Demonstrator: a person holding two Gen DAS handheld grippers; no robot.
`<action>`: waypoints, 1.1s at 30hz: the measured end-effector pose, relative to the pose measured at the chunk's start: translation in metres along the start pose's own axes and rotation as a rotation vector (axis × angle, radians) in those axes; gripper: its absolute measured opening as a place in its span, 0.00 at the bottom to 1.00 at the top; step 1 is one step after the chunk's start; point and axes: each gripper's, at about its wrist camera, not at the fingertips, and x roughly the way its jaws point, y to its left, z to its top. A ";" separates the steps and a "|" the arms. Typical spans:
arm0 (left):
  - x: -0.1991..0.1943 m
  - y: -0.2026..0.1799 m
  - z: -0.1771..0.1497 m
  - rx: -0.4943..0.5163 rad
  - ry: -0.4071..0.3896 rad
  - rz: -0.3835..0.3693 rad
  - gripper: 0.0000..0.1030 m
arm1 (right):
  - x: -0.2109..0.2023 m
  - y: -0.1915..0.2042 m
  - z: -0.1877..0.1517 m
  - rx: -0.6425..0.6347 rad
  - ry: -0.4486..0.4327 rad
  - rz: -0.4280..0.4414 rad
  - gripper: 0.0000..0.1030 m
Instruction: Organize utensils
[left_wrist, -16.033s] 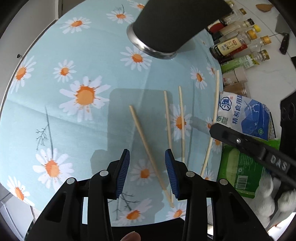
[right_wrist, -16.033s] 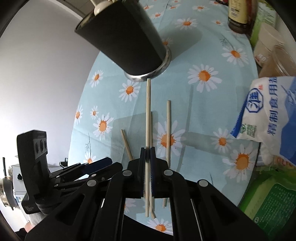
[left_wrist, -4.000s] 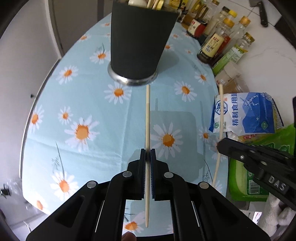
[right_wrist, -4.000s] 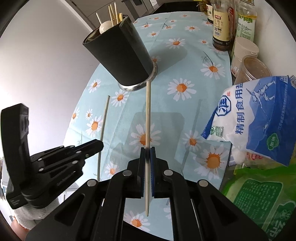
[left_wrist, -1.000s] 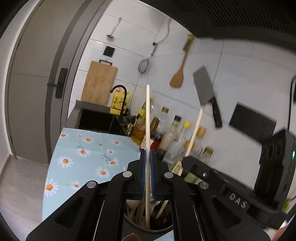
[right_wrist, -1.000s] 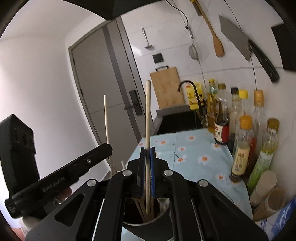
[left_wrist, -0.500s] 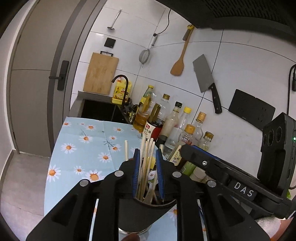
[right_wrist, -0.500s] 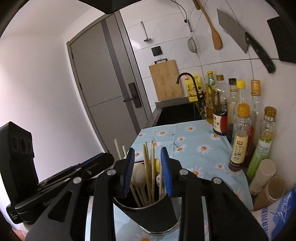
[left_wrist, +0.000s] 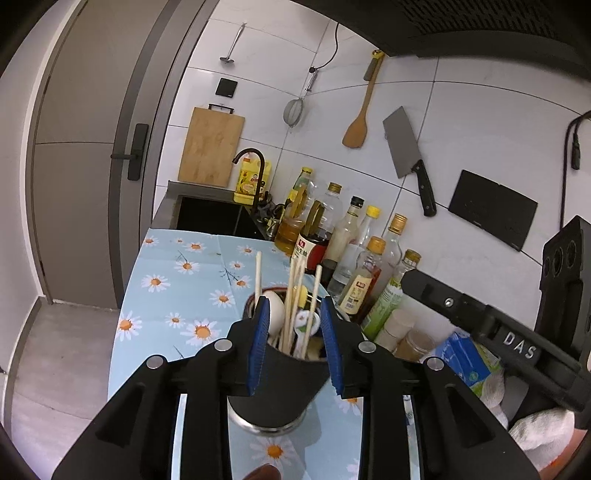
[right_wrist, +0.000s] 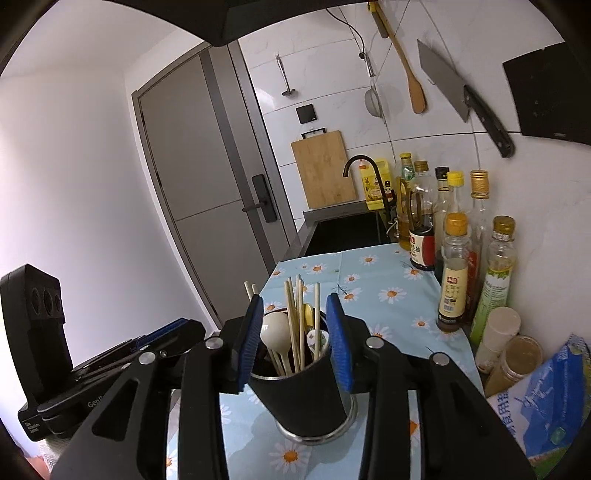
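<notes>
A black utensil holder (left_wrist: 273, 387) stands on the daisy tablecloth (left_wrist: 166, 295), with several wooden chopsticks (left_wrist: 258, 273) and a white spoon (left_wrist: 275, 310) upright in it. My left gripper (left_wrist: 294, 301) hangs just short of the holder's rim. Its jaws are opening and nothing sits between the blue pads. In the right wrist view the holder (right_wrist: 303, 398), chopsticks (right_wrist: 291, 314) and spoon (right_wrist: 275, 332) show beyond my right gripper (right_wrist: 295, 299). Its jaws are also opening and hold nothing. Each gripper shows at the edge of the other's view, the right one (left_wrist: 410, 282) and the left one (right_wrist: 177, 328).
Oil and sauce bottles (right_wrist: 454, 273) line the tiled wall at the right, with small jars (right_wrist: 517, 362) and a blue salt bag (right_wrist: 546, 413) nearer me. A sink with a black tap (left_wrist: 255, 177) lies beyond the table. A cleaver (left_wrist: 406, 147), a wooden spatula and a cutting board hang on the wall.
Both grippers let go of their chopsticks, which dropped into the holder. The jaws spread apart, and both grippers drew back from the holder.
</notes>
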 end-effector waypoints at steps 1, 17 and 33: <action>-0.005 -0.003 -0.001 0.005 0.000 0.003 0.27 | -0.007 -0.001 0.000 0.002 -0.004 0.006 0.42; -0.087 -0.071 -0.023 0.078 0.009 0.155 0.94 | -0.112 -0.015 -0.005 -0.114 0.019 0.090 0.96; -0.125 -0.108 -0.083 0.058 0.066 0.249 0.94 | -0.174 -0.045 -0.060 -0.122 0.090 0.081 0.96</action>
